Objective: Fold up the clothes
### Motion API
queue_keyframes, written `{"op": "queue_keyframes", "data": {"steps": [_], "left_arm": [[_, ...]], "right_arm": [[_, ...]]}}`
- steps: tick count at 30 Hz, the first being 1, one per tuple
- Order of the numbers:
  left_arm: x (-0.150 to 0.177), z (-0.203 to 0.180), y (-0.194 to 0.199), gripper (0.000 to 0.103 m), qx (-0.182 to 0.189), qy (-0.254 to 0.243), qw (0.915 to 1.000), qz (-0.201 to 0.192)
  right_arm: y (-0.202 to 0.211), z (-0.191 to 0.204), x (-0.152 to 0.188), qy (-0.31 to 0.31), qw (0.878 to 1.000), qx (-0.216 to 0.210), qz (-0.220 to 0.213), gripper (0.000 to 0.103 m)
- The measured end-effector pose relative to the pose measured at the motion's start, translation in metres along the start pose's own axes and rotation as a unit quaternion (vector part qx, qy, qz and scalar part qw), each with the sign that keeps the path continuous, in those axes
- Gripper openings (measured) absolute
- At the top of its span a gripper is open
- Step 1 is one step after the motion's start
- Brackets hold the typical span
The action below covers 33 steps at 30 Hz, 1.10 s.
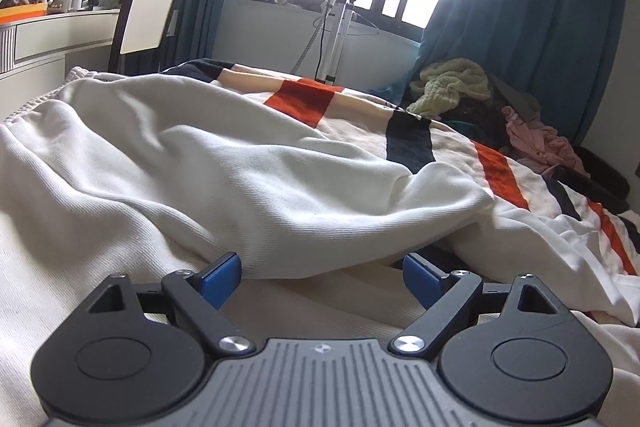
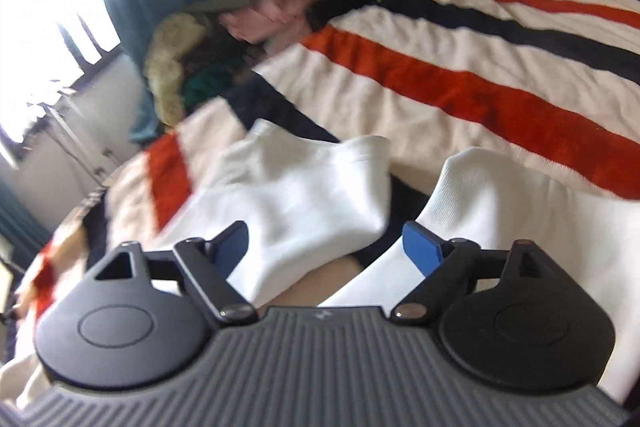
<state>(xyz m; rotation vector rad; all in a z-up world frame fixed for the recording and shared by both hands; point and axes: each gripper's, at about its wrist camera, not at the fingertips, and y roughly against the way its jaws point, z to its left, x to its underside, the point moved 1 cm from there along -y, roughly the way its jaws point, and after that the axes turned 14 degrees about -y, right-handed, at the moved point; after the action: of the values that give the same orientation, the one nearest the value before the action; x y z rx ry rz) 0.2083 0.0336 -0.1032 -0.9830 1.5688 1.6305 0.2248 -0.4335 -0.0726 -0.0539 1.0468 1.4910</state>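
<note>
A cream-white garment (image 1: 224, 179) lies crumpled on the striped bed cover (image 1: 304, 97), with a ribbed elastic band at its far left. My left gripper (image 1: 322, 277) is open, low on the bed, its blue pads just in front of the garment's near fold. In the right wrist view two white ends of the garment (image 2: 316, 187) lie on the striped cover (image 2: 460, 87). My right gripper (image 2: 326, 249) is open, and the white cloth lies between and under its fingers. This view is blurred.
A pile of other clothes (image 1: 472, 95) sits at the far right of the bed, also in the right wrist view (image 2: 208, 55). A chair (image 1: 146, 15), a white desk (image 1: 52, 35) and a garment steamer stand (image 1: 336, 27) are beyond the bed, under the window.
</note>
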Motion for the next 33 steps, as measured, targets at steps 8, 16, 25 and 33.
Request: {"op": "queue_keyframes", "data": {"steps": [8, 16, 25, 33], "left_arm": [[0.014, -0.002, 0.02, 0.089, -0.013, -0.011, 0.9998, 0.014], [0.019, -0.012, 0.028, 0.089, -0.024, -0.044, 0.9983, 0.029], [0.024, -0.013, 0.017, 0.089, -0.035, -0.054, 0.9968, 0.046], [-0.023, -0.038, 0.003, 0.095, 0.041, -0.086, 0.9954, -0.008]], "right_arm": [[0.054, 0.017, 0.046, 0.059, 0.997, -0.055, 0.011, 0.085], [0.065, 0.02, 0.045, 0.057, 0.996, -0.075, -0.001, 0.085], [0.055, 0.018, 0.043, 0.034, 0.997, -0.071, 0.022, 0.085], [0.05, 0.012, 0.039, 0.015, 0.997, -0.07, 0.03, 0.085]]}}
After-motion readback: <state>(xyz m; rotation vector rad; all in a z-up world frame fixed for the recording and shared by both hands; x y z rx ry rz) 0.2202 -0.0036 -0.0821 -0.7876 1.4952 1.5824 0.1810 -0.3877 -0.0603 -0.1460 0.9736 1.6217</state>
